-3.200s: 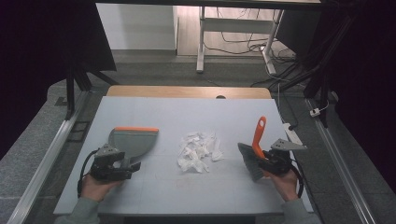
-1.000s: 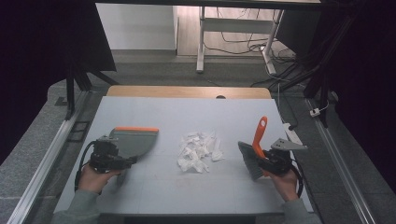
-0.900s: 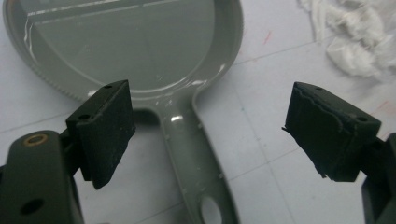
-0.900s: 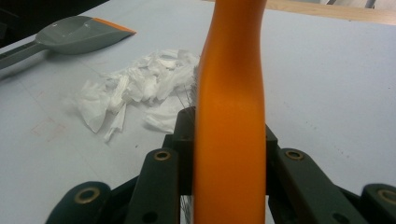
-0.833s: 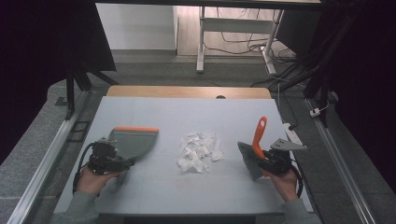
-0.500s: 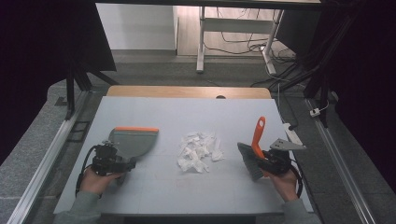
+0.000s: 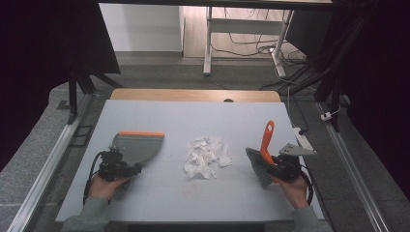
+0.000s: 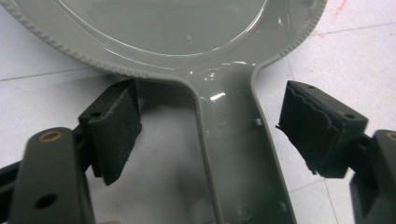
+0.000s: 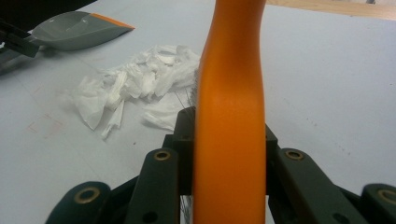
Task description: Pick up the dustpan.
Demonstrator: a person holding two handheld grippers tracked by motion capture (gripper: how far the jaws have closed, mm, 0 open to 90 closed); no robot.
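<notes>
High view: light grey table [image 7: 193, 193] with a heap of white paper scraps [image 7: 205, 157] near its middle. Left of the heap, a grey dustpan [image 7: 138, 146] with an orange front lip, lying flat, lip toward the far side, handle toward the near edge. Left gripper [image 7: 116, 166] right at that handle, held by a hand in a grey-green sleeve [image 7: 92, 215]. Right of the heap, a brush [image 7: 263, 152] with an orange handle rising up and away and dark bristles resting low near the tabletop, well apart from the dustpan. Right gripper [image 7: 280, 166] clamped on the brush just above the bristles, grey three-cornered plate [image 7: 295, 150] on top.

Left gripper view: dustpan handle [image 8: 233, 154] running straight up between the two black jaws into the round pan. Both pads [image 8: 114, 128] standing off the handle, a clear strip of table showing on each side, wider on the left. Jaws have just been closing around the handle, not yet pressing on it; gripper open.

Right gripper view: orange brush handle [image 9: 231, 102] upright in the middle, jaws closed tight against it from both sides, a few bristles showing behind. Paper scraps [image 9: 135, 81] beyond and to the left, near the brush but not touching it. Dustpan [image 9: 79, 30] farther off at the upper left, orange lip turned to the right in this view.
</notes>
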